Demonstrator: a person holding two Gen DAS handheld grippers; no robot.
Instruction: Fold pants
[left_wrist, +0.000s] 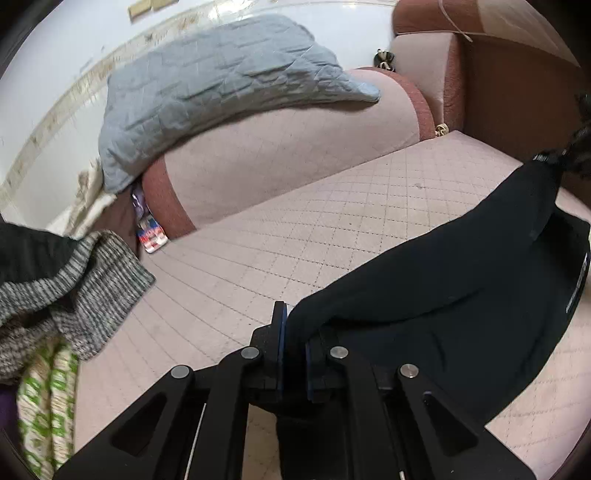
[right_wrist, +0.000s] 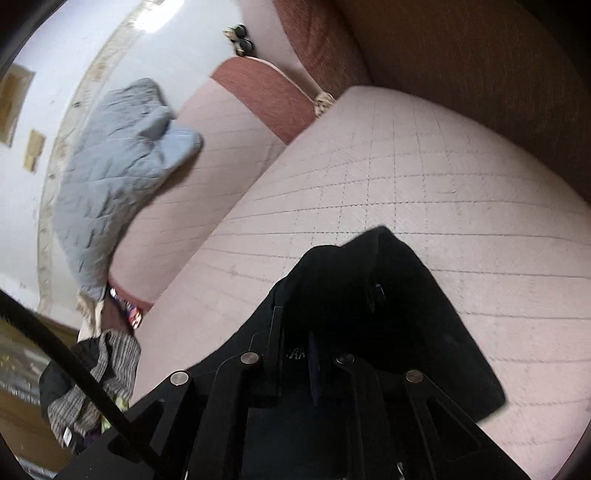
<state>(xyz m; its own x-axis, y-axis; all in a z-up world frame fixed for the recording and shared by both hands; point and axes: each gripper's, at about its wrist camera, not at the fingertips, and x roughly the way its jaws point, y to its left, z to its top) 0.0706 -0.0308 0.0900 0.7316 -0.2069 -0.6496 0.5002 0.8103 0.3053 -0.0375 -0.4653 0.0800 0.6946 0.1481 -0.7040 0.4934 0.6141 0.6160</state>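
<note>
Two grippers are seen over a quilted pink sofa seat, where black pants are draped. At far left, a grey knit garment is heaped, and a blue quilted pillow is propped on the backrest. Toward the middle, the left gripper is clamped on one edge of the pants. Further right, the right gripper is buried in black cloth; its jaws are nearly together, apparently pinching fabric, though the contact is hidden. For a neat fold, both edges are probably best kept taut and level, then lowered together onto the seat.
</note>
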